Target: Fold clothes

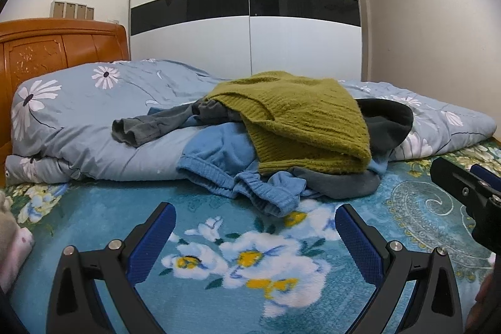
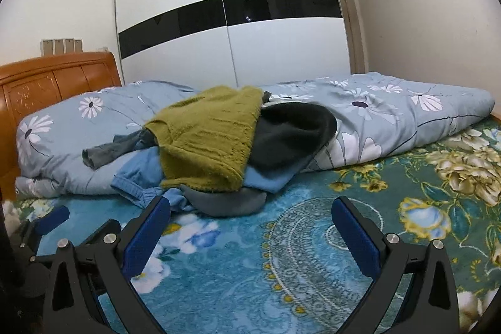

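Both the left hand-held gripper (image 1: 255,223) and the right hand-held gripper (image 2: 250,216) hover wide and empty over the teal floral bedspread (image 1: 219,255), near the olive-green knitted sweater (image 1: 297,121) topping 1 heap of clothes against the grey-blue daisy-print quilt (image 1: 78,115).

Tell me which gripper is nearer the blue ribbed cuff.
Left. The left gripper faces the blue ribbed cuff directly; for the right gripper it lies off past its left finger.

Your left gripper (image 1: 255,227) gapes empty over the floral blanket (image 1: 219,255), facing the olive-green sweater (image 1: 300,121) atop the clothes pile (image 1: 250,158).
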`<state>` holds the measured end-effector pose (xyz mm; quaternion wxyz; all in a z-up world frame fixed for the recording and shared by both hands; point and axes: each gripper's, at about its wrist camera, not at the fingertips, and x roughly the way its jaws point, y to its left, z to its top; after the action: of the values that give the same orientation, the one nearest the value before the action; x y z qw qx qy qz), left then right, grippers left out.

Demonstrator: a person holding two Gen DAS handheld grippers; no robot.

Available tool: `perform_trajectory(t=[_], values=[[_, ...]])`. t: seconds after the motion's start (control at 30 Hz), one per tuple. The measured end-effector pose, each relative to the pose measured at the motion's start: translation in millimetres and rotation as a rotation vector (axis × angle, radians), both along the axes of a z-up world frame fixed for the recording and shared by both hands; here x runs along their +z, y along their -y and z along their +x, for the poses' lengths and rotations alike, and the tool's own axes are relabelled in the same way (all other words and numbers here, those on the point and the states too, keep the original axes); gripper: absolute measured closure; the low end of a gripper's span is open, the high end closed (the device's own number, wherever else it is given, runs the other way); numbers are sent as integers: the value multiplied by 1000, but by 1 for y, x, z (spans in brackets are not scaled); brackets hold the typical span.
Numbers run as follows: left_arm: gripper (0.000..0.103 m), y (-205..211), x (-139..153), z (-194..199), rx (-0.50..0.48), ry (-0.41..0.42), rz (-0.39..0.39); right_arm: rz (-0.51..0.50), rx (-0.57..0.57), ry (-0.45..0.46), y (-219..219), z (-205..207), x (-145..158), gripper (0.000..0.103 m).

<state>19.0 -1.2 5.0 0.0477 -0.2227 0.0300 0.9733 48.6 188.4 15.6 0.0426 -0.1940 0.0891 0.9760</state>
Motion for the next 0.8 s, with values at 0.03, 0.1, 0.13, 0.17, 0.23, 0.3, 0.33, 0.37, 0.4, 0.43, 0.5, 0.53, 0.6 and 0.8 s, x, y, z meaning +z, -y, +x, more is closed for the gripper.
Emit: perform_trajectory(t=[0.03,0.1,0.13,0.17,0.23,0.3,0.33,0.37,0.4,0.43,0.5,0.53,0.6,0.8], values=[[0,-1,0,0,5,-2,-8,-2,2,-3,0,0,0,0],[0,-3,0,1,14,-7,-21,3,5,-12,2,1,1,0],[0,-3,0,2,17,-11,-26,7,6,-17,3,2,1,0],[0,-3,1,3,19,-18,-29,10,7,-21,3,2,2,0],[0,-3,2,5,23,-30,-29,24,1,-24,5,3,3,0],[0,0,3,6,30,-37,-25,32,0,-14,6,1,3,0],[0,1,3,7,36,-38,-20,33,2,-8,6,0,2,0],[0,2,3,7,38,-38,-13,30,5,-6,6,0,1,0],[0,4,3,7,36,-37,-2,29,5,-5,6,0,1,0],[0,6,3,8,33,-36,8,25,6,-5,6,0,0,0],[0,8,3,8,34,-36,18,14,10,-5,5,0,0,0],[0,9,3,8,36,-35,21,9,12,-4,5,0,-1,0],[0,9,3,8,40,-31,20,6,10,-3,5,-1,-2,0],[0,8,3,9,27,-39,18,10,19,-6,7,-1,-2,0]])
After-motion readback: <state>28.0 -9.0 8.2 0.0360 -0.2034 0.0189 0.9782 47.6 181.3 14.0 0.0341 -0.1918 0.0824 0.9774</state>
